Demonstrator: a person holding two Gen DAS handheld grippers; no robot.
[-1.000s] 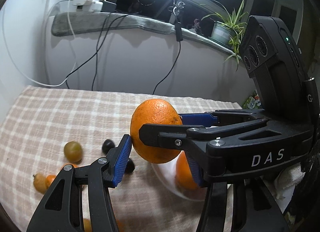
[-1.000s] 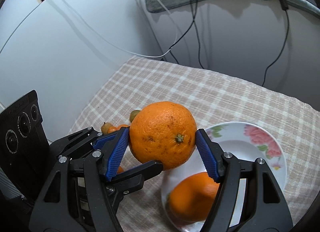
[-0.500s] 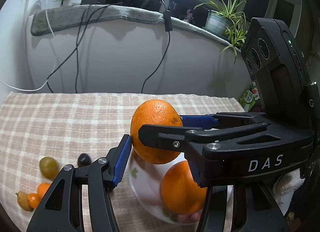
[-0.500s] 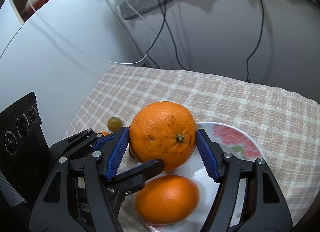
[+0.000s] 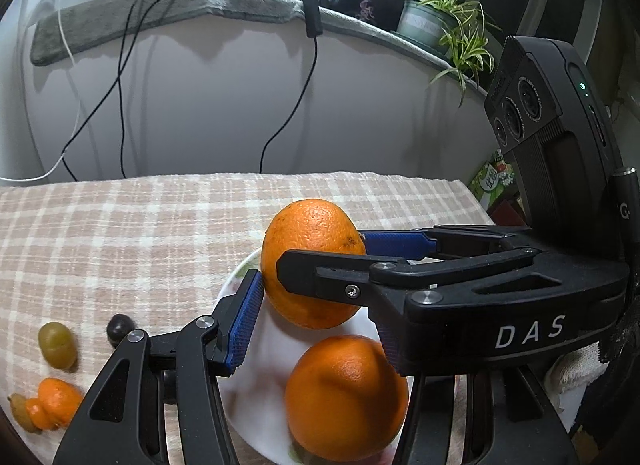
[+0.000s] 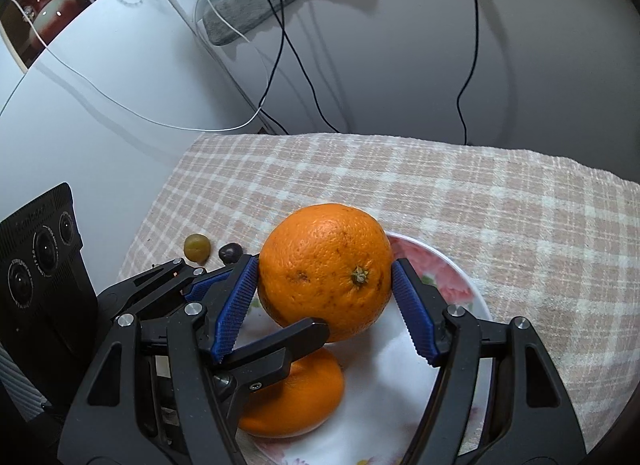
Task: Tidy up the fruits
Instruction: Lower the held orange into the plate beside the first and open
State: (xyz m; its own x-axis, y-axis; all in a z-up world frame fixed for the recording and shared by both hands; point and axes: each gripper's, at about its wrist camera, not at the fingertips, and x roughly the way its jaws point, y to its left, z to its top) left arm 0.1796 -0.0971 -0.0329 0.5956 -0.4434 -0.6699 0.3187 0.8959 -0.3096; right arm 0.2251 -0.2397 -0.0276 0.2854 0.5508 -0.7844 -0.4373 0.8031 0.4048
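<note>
At the far left of the checked cloth (image 5: 120, 225) covering the desk lies a loose cluster of small fruit: a tiny yellowish piece touching a small orange fruit (image 5: 54, 405), then a green grape (image 5: 57, 345), then a dark grape (image 5: 119, 328), all on the cloth and none yet on the plate. Next comes the left gripper (image 5: 316, 317), whose left blue pad (image 5: 245, 325) rests against the side of the large orange (image 5: 312, 261) while its other jaw is hidden behind the right gripper's body, so I cannot tell whether it is really clamping or only steadying. The right gripper (image 6: 324, 301) has its two ribbed pads pressed on opposite sides of that orange and carries it in the air, just above the near edge of the flowered white plate (image 6: 452, 285). A second orange (image 6: 296, 397) already sits on the plate, directly beneath and toward the grippers. The risk, as I judge it, is in the set-down: the carried fruit hangs almost over the resting one, so letting go here could land it on that rounded top and send either orange rolling off the shallow rim and across the cloth toward the grapes. With both tools crowded round one fruit, uneven release could also nudge it sideways, or a finger could catch the plate's edge and tip it
</note>
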